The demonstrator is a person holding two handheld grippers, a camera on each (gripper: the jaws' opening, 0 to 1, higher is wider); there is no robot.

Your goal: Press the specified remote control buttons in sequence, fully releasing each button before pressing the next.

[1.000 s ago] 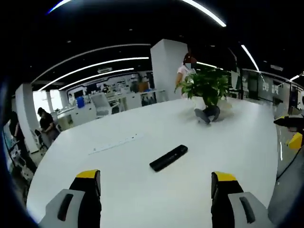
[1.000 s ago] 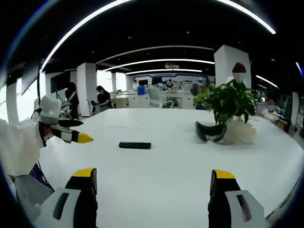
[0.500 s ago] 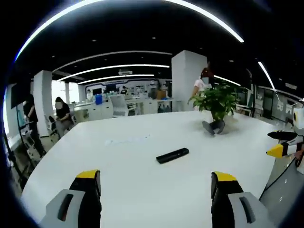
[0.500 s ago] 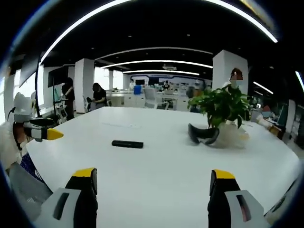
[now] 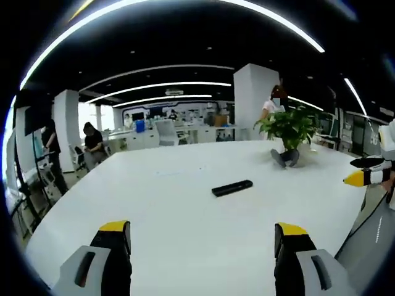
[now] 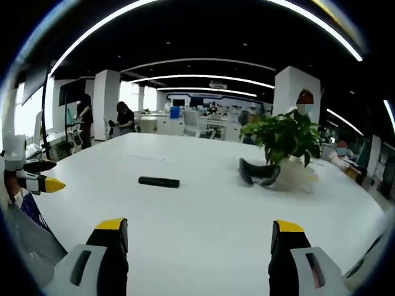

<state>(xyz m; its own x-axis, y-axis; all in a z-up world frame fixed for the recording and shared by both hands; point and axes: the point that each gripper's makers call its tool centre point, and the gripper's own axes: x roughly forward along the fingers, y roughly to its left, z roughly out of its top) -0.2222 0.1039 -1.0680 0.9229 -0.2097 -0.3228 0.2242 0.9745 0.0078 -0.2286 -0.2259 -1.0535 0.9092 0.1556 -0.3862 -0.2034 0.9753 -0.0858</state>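
The black remote (image 5: 232, 188) lies mid-bench (image 5: 185, 234), untouched; the left hand-held gripper (image 5: 200, 259) and right hand-held gripper (image 6: 199, 259) are both spread wide.

Both views are fairly bright below and dark above. Long ceiling strips (image 5: 160, 84) give the light, bent into arcs by the fisheye. The white bench (image 5: 185, 209) reflects it evenly, with faint soft shadows. Windows (image 6: 129, 98) at far left glare. Distant parts look soft.
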